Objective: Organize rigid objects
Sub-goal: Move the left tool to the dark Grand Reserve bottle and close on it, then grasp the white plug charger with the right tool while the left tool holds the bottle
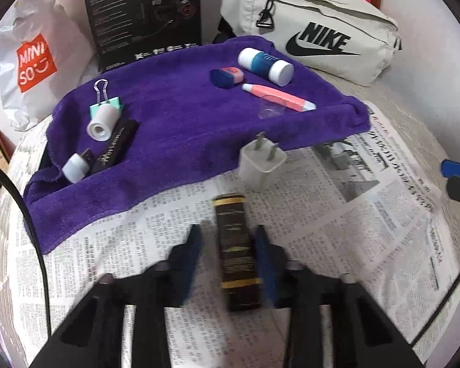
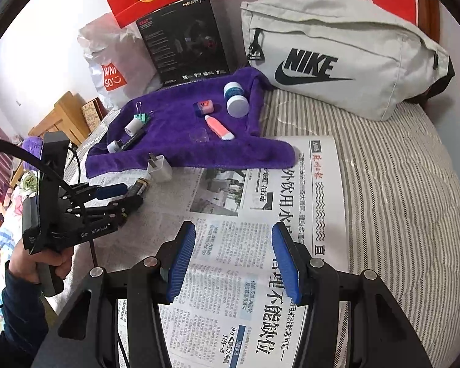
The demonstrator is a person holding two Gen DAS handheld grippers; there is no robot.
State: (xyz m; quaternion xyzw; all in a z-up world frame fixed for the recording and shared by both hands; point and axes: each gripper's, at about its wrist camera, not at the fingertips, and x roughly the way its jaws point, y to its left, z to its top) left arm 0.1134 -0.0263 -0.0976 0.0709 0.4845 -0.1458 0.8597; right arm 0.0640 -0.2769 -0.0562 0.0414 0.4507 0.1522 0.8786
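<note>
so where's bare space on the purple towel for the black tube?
Best patch: the middle of the purple towel, between the tape roll and the pink pen. The near edge left of the white charger is bare too. The left cluster and far-right cluster are crowded. The left gripper straddles the black tube on the newspaper.

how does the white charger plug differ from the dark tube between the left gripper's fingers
The charger plug is white and blocky, standing prongs-up at the purple towel's edge; the dark tube is long, gold-banded, lying flat between the left gripper's open fingers. Both rest on the newspaper.
</note>
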